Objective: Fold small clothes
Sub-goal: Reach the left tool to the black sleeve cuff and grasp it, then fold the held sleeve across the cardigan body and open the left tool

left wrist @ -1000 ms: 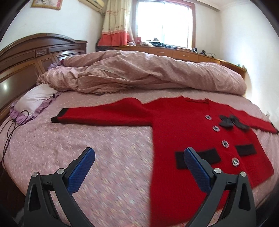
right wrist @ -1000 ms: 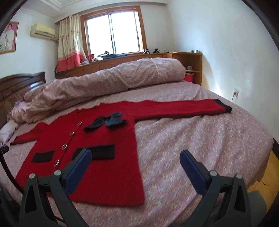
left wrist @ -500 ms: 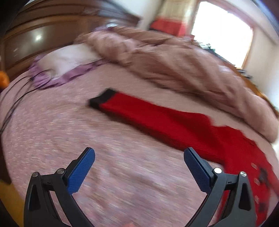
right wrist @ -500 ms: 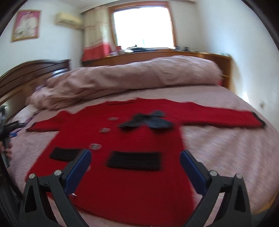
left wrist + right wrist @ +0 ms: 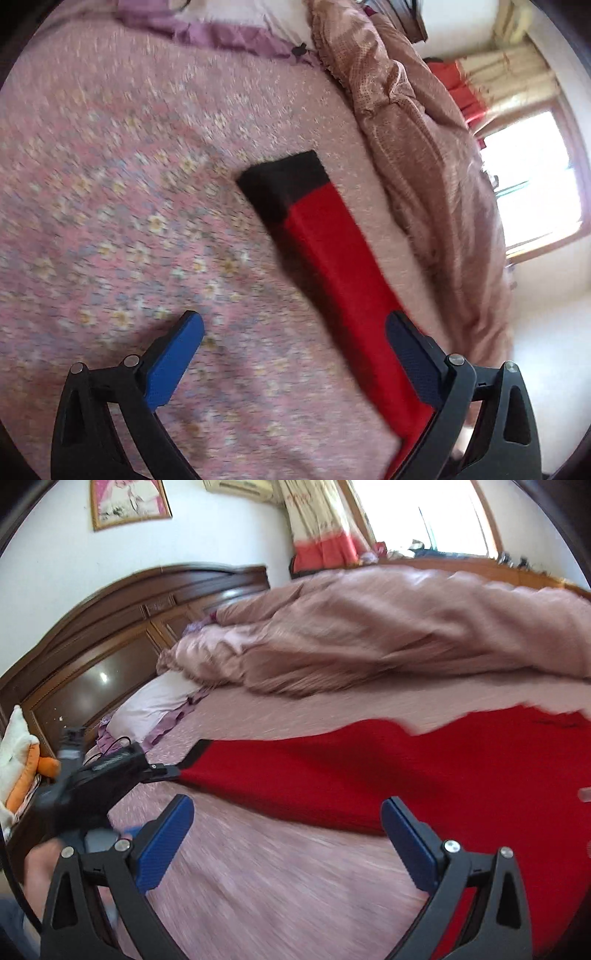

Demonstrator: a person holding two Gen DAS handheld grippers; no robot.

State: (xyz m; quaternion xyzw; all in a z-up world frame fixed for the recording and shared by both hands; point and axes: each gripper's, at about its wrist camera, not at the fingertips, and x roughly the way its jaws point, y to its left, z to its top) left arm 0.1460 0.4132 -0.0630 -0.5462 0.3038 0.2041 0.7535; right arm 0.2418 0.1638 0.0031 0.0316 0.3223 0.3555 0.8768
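Both tongs, left (image 5: pixel 295 332) and right (image 5: pixel 288 812), gape over a flat red cardigan (image 5: pixel 443 775) with black cuff (image 5: pixel 284 181).

Red knit on pink florals

The cardigan (image 5: pixel 424 775) was bright red, its sleeve (image 5: pixel 332 266) ending in a black cuff (image 5: pixel 284 181). The bed sheet (image 5: pixel 110 184) was pink with a pattern of small pale yellow and white flowers. The quilt (image 5: pixel 388 627) was dusty brownish pink with fine dots, the pillow (image 5: pixel 155 701) pale lilac with a purple frill. Both the left gripper (image 5: pixel 295 332) and right gripper (image 5: pixel 288 812) were black with blue pads. The headboard (image 5: pixel 110 627) was dark brown, the curtain (image 5: pixel 317 524) cream above red.
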